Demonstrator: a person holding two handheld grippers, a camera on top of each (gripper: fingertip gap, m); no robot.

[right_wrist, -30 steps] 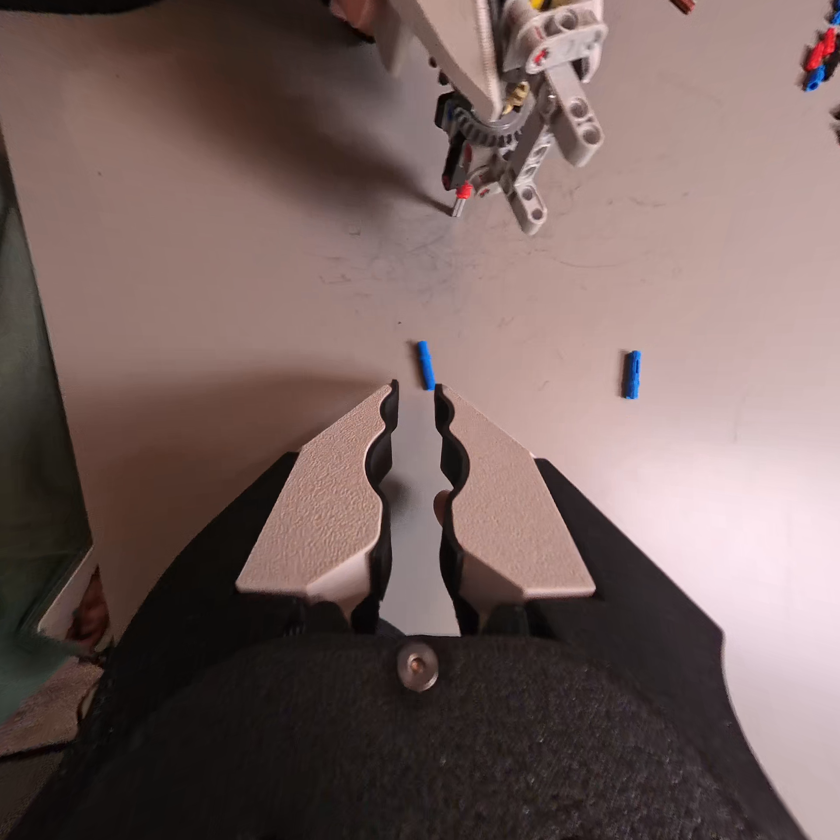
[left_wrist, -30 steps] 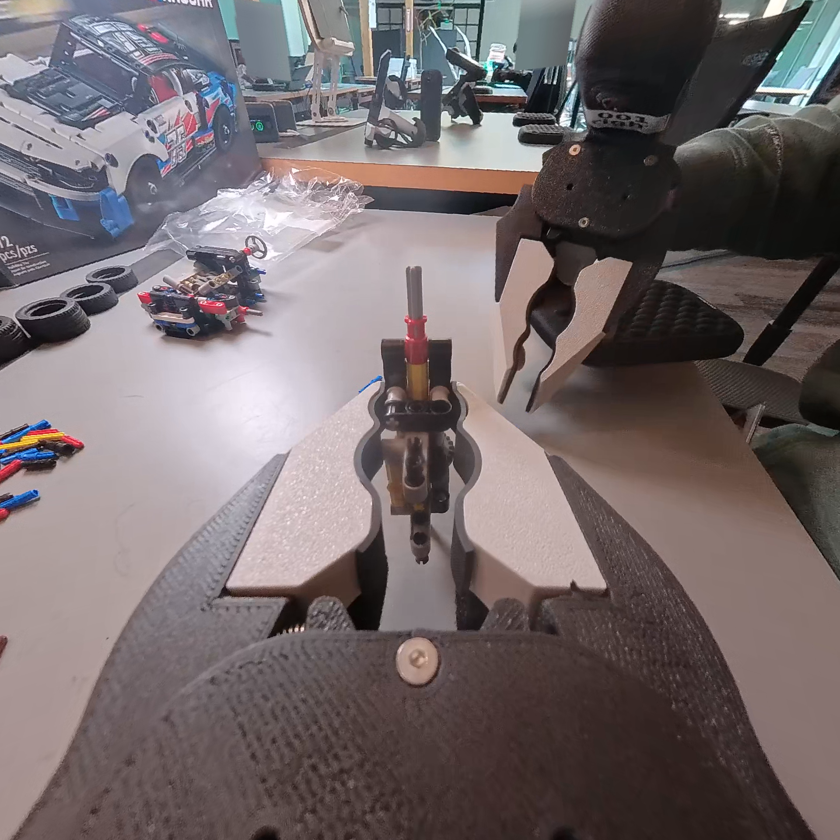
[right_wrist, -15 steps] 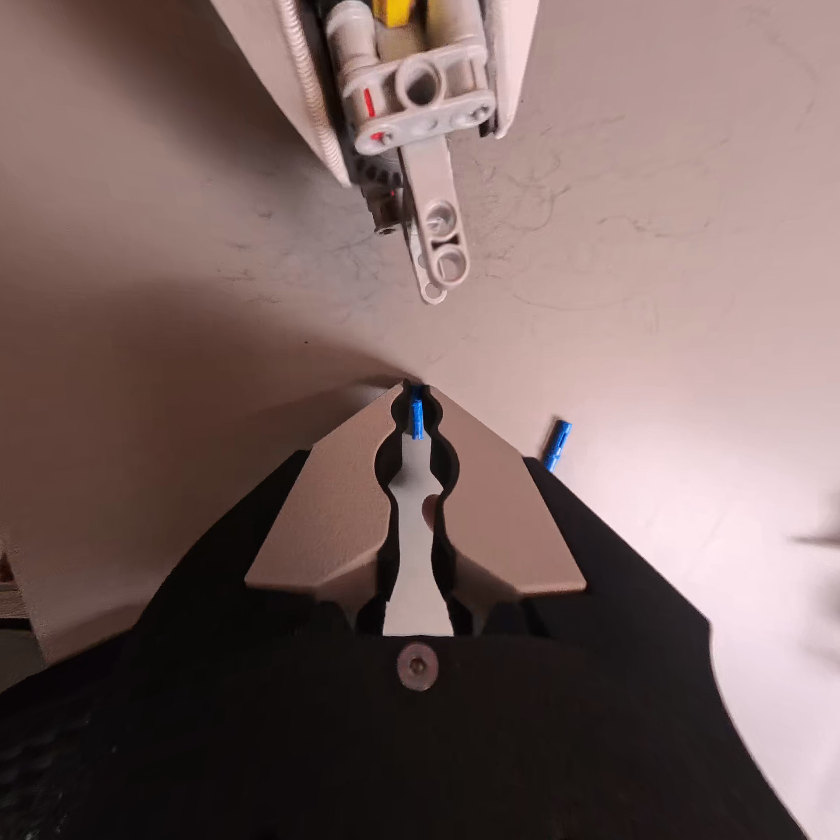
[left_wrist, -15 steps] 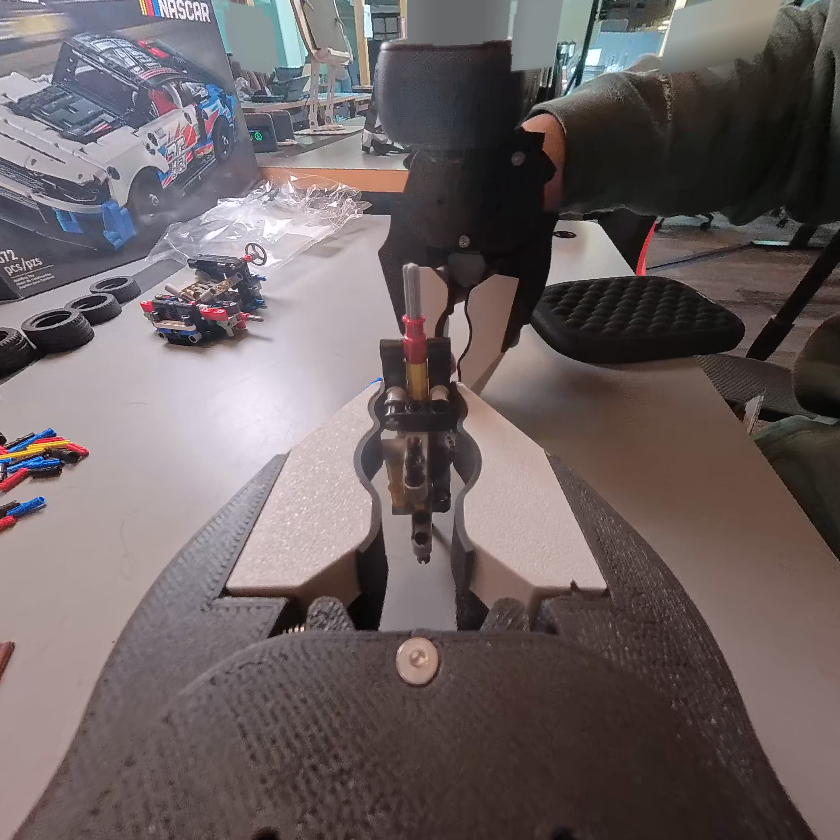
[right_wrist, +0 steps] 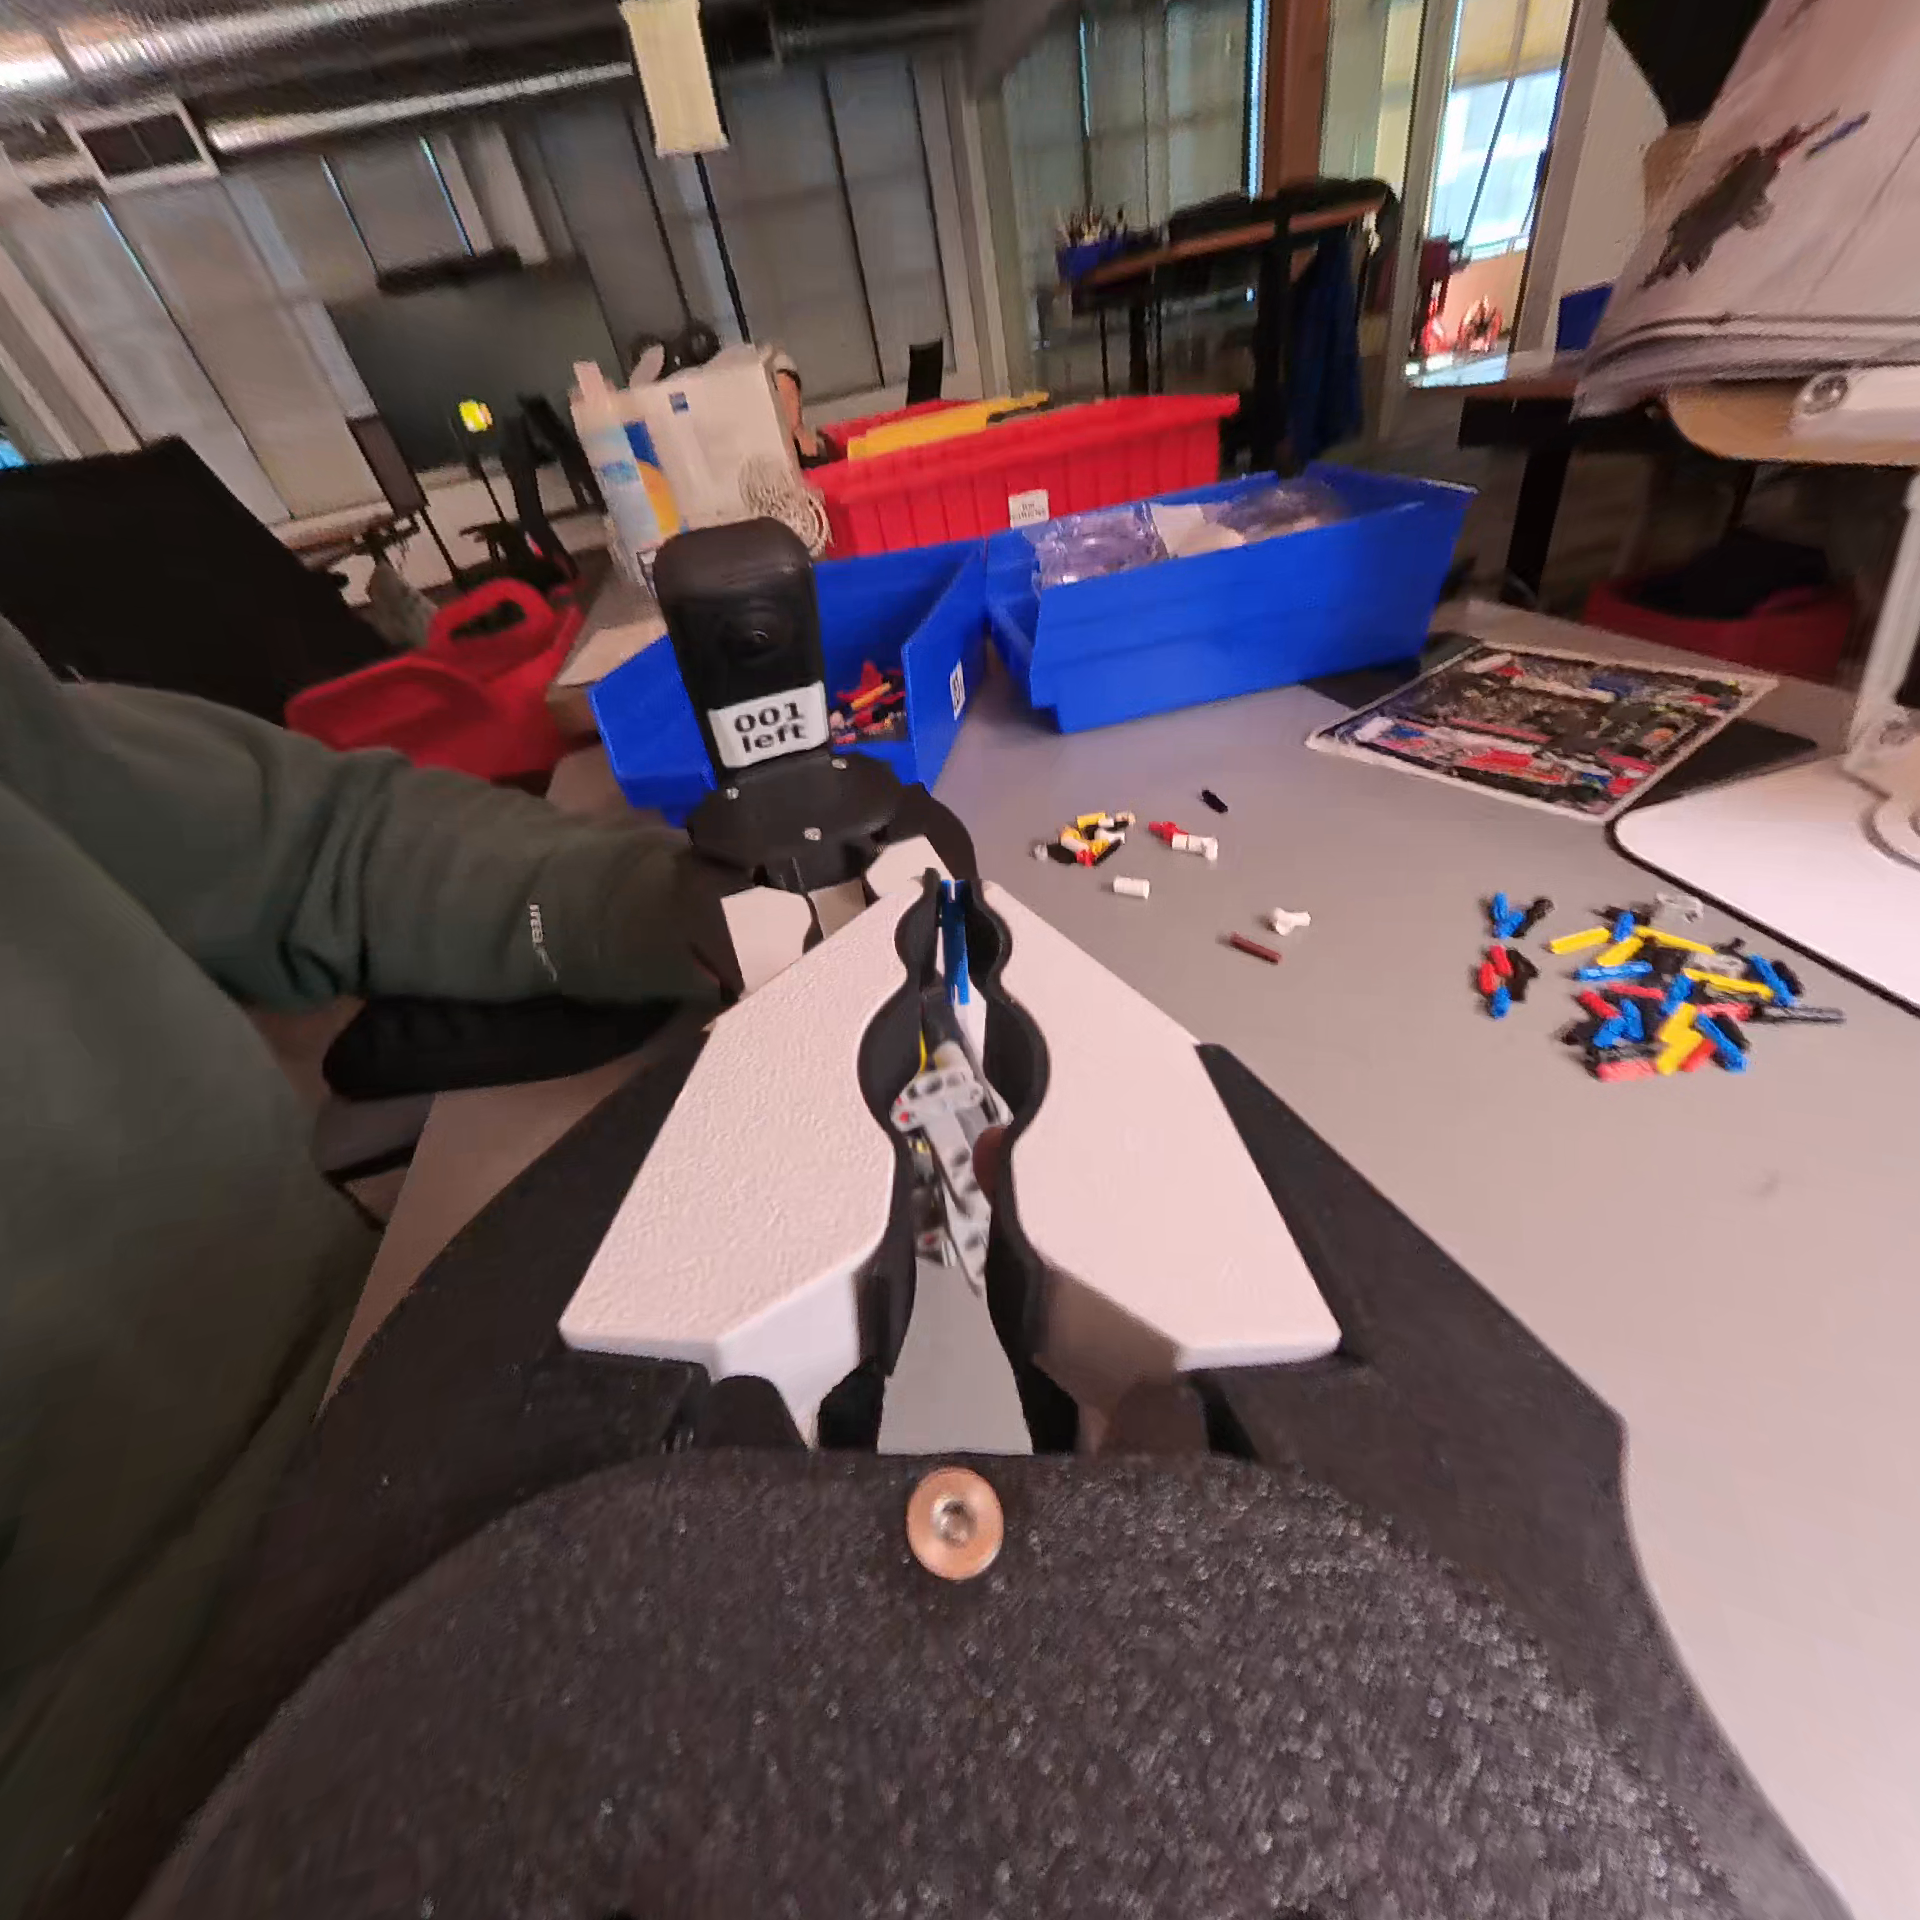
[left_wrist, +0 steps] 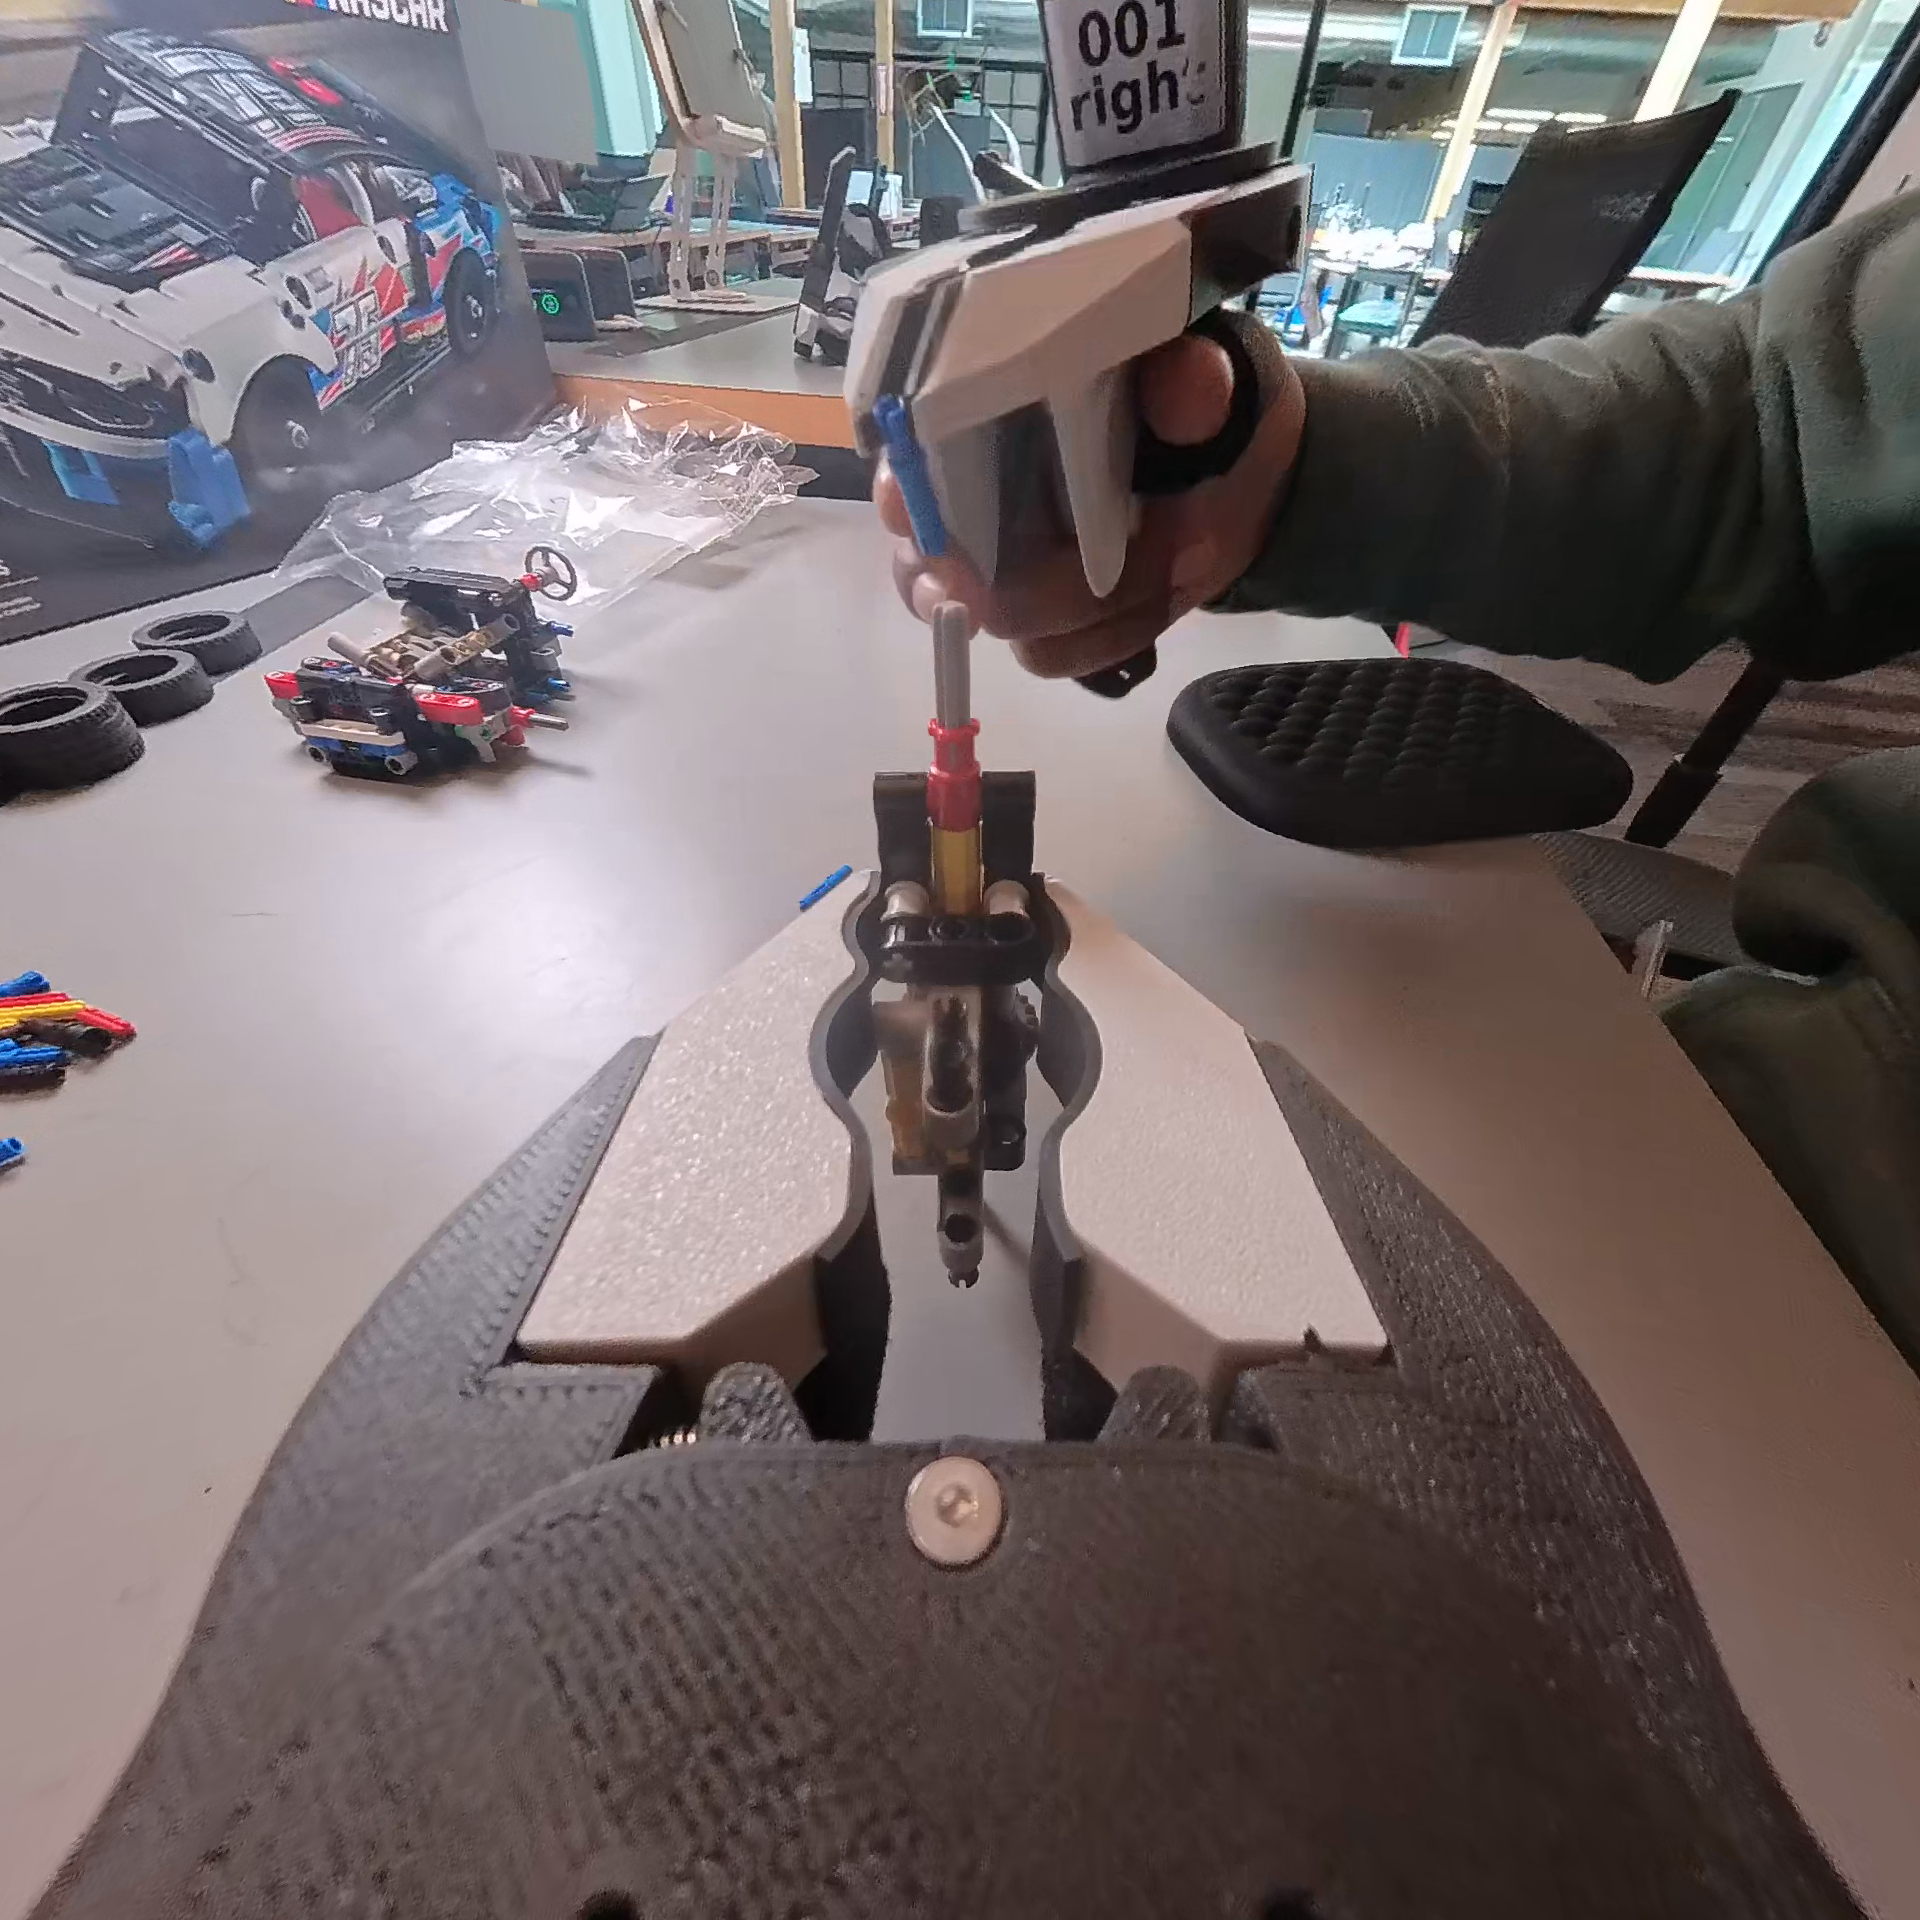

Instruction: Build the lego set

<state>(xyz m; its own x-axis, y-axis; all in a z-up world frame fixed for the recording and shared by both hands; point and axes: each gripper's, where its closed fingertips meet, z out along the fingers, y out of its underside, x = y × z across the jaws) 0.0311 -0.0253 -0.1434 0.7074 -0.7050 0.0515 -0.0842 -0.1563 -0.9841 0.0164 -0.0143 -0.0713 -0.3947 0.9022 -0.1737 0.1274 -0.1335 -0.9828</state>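
On a grey table (left_wrist: 312,935), the left gripper (left_wrist: 956,935) is clamped on a small brick-built assembly (left_wrist: 956,997) with an upright grey axle (left_wrist: 951,665), while the right gripper (left_wrist: 904,457) hovers just above, pinching a blue pin (left_wrist: 909,473), with a small car chassis (left_wrist: 416,686) far left.

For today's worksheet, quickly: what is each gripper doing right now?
Left gripper: closed on the brick assembly.
Right gripper: closed on a blue pin.
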